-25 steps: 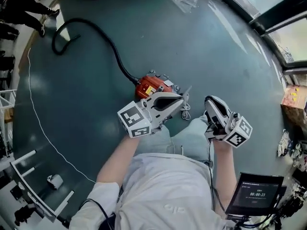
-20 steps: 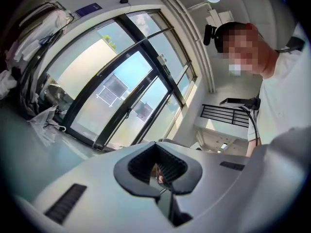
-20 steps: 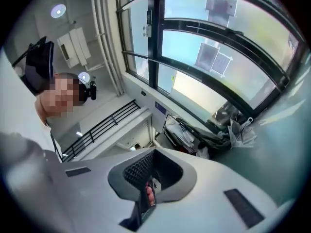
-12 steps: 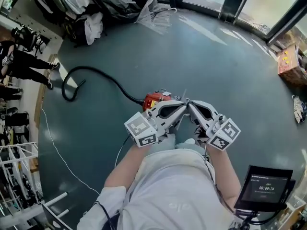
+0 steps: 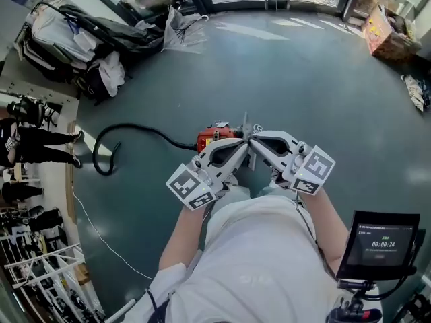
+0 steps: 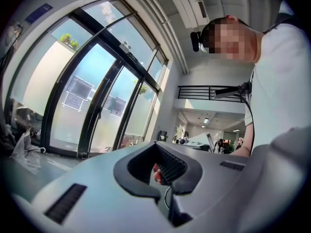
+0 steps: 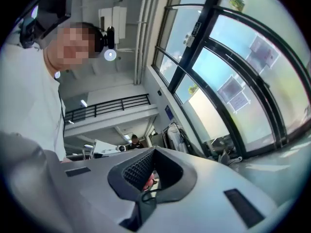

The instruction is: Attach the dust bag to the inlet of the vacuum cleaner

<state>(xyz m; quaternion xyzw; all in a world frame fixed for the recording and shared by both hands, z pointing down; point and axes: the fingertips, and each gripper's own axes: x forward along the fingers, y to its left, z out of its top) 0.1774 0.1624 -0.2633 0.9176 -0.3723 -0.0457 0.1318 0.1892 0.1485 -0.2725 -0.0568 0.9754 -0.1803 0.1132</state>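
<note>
The red vacuum cleaner (image 5: 213,136) lies on the dark green floor, and its black hose (image 5: 128,132) curls away to the left. No dust bag shows in any view. I hold both grippers level in front of my chest, above the vacuum. My left gripper (image 5: 245,142) and right gripper (image 5: 255,140) point at each other with their tips touching. Both are shut with nothing in them. The left gripper view shows its shut jaws (image 6: 156,144) against glass doors; the right gripper view shows its shut jaws (image 7: 154,150) likewise.
Black bags and clothes (image 5: 87,42) are heaped at the far left. A cardboard box (image 5: 382,29) stands at the far right. A screen on a stand (image 5: 380,244) is by my right elbow. A white cable (image 5: 101,237) runs over the floor; people (image 5: 27,143) stand left.
Both grippers have risen and swung together until their tips meet. The head view has tilted up, so the vacuum now sits just behind the left gripper and more floor shows.
</note>
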